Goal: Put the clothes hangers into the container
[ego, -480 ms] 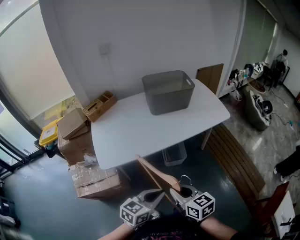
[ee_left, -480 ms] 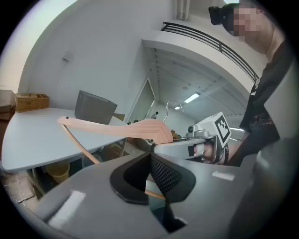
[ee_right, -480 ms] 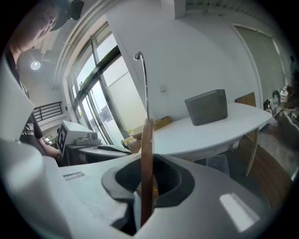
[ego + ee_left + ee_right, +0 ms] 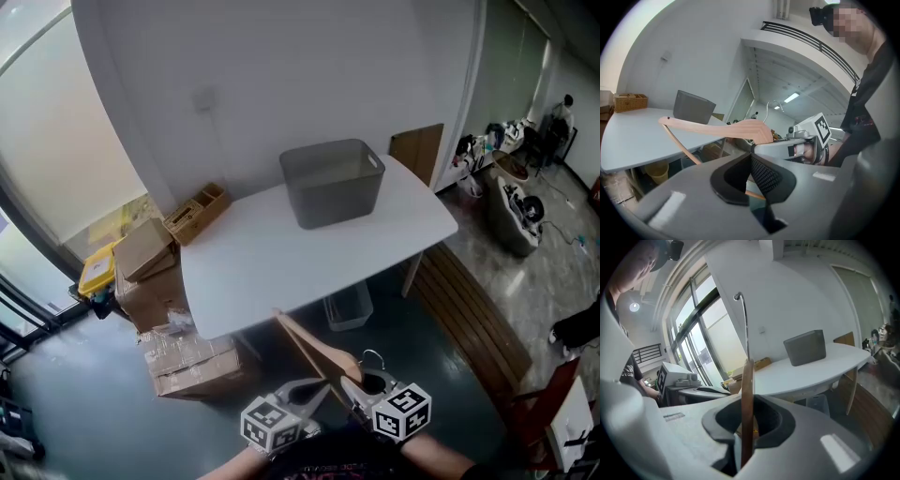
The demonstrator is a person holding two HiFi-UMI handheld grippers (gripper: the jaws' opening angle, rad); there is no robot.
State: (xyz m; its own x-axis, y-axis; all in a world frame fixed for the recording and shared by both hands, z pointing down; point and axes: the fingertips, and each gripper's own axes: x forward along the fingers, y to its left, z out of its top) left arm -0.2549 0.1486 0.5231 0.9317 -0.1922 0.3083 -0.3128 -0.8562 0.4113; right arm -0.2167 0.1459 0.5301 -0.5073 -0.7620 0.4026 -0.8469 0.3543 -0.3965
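Nothing has shifted since a moment ago: my left gripper (image 4: pixel 317 392) and right gripper (image 4: pixel 354 384) stay clenched on the hanger (image 4: pixel 314 349). The container (image 4: pixel 333 183) sits well ahead of them on the surface (image 4: pixel 253 267), so the carry remains.

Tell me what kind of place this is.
Likely an office or lab workroom, partly used for storage: a white table with a grey bin, cardboard boxes stacked on the floor beside it, and tall windows along one wall.
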